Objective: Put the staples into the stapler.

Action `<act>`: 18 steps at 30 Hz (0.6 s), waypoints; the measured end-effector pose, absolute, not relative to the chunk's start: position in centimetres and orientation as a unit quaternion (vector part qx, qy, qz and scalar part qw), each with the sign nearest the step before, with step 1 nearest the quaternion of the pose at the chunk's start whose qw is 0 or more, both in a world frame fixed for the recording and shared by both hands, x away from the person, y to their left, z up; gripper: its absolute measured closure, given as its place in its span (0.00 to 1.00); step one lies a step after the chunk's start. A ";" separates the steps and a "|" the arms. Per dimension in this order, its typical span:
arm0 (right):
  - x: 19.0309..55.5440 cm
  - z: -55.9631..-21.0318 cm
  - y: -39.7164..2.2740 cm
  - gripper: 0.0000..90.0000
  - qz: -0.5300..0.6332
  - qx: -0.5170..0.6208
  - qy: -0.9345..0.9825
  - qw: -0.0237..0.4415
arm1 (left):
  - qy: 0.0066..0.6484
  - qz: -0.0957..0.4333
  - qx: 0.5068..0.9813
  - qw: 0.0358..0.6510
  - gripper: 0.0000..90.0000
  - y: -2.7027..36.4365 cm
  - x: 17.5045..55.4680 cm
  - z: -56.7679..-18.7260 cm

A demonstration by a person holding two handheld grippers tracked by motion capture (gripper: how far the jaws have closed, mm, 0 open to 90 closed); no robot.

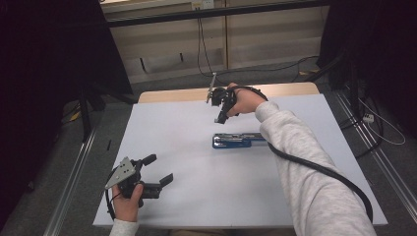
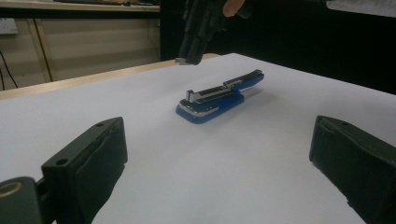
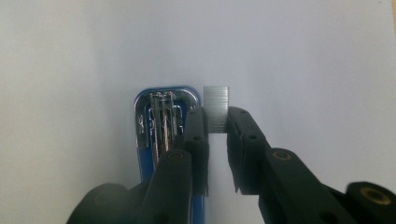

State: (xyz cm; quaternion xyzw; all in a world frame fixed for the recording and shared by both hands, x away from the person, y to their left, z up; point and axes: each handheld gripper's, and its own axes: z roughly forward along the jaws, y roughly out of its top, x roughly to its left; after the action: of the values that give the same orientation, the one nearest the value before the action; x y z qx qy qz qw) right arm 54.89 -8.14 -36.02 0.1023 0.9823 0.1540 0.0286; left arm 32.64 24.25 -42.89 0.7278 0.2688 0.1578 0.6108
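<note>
A blue stapler (image 1: 238, 140) lies open in the middle of the white table sheet (image 1: 196, 196), its metal staple channel facing up (image 3: 161, 116). My right gripper (image 3: 216, 122) is shut on a short grey strip of staples (image 3: 216, 105) and hovers just above and beside the stapler's front end. In the high view this gripper (image 1: 220, 117) points down, behind the stapler. My left gripper (image 1: 158, 169) rests low at the near left of the sheet, open with nothing between its jaws; in its own view (image 2: 219, 154) it faces the stapler (image 2: 219, 98).
The sheet covers a wooden table whose far edge (image 1: 196, 93) shows behind the right hand. A thick black cable (image 1: 319, 169) trails over the right sleeve. Dark stands and floor cables surround the table.
</note>
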 end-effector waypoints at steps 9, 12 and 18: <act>54.3 -36.0 -8.3 0.87 0.155 0.109 0.982 0.021 | 0.269 0.154 0.728 0.612 0.05 24.2 32.6 -42.9; 54.2 -36.0 -8.4 0.87 0.154 0.103 0.982 0.023 | 0.269 0.155 0.729 0.610 0.05 24.2 32.6 -42.9; 53.7 -35.9 -8.4 0.87 0.153 0.109 0.982 0.020 | 0.270 0.155 0.730 0.609 0.05 24.1 32.7 -42.9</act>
State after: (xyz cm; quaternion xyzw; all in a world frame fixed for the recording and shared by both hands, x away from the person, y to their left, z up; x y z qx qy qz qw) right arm 53.68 -8.39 -35.88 0.1095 0.9820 0.1525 0.0199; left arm 32.65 24.14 -42.93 0.7297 0.2697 0.1551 0.6089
